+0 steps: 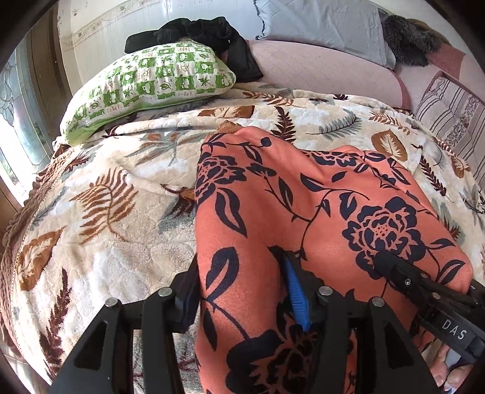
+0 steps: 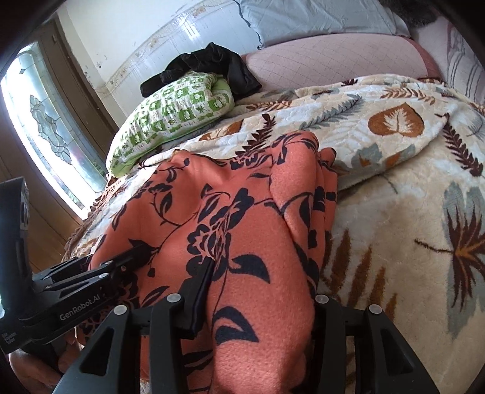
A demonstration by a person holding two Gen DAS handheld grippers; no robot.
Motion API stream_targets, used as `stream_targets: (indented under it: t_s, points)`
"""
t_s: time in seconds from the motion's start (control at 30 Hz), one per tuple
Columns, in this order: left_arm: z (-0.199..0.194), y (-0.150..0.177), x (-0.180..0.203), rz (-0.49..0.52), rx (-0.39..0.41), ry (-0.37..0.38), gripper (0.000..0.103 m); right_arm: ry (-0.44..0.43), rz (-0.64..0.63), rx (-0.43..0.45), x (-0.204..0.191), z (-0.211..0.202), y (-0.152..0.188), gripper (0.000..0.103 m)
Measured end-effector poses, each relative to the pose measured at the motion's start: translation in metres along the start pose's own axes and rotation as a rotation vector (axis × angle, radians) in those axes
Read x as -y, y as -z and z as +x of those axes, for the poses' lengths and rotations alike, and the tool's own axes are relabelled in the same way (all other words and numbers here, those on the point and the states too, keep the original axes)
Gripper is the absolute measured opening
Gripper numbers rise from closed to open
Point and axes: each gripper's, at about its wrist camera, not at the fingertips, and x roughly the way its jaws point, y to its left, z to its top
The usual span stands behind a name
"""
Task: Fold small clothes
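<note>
An orange garment with dark navy flowers (image 1: 303,212) lies on a cream leaf-print blanket (image 1: 106,212). My left gripper (image 1: 242,291) is shut on the garment's near left edge; cloth fills the space between its fingers. My right gripper (image 2: 260,291) is shut on the garment's near right edge (image 2: 257,242), with cloth bunched between its fingers. Each gripper shows in the other's view: the right one (image 1: 424,285) at lower right, the left one (image 2: 91,278) at lower left. The far part of the garment rests on the blanket (image 2: 394,212).
A green-and-white checked pillow (image 1: 145,88) lies at the back left with a black garment (image 1: 209,33) on it. A pink quilted cushion (image 1: 327,72) and a grey pillow (image 1: 327,27) are behind. A window (image 2: 45,127) is at left.
</note>
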Motion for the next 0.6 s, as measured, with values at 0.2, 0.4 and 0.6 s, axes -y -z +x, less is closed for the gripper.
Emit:
stream_targets:
  t_s: [0.2,0.4,0.6]
  points:
    - [-0.003,0.0,-0.001,0.024,0.009,0.0,0.06,-0.003,0.012,-0.006,0.005,0.001,0.001,0.057]
    - [-0.004,0.001,-0.004,0.028,0.01,0.018,0.06,0.003,0.049,-0.016,0.01,0.0,0.002,0.064]
    - [-0.007,0.002,-0.007,0.031,0.015,0.017,0.065,0.026,0.082,-0.031,0.011,-0.015,0.001,0.064]
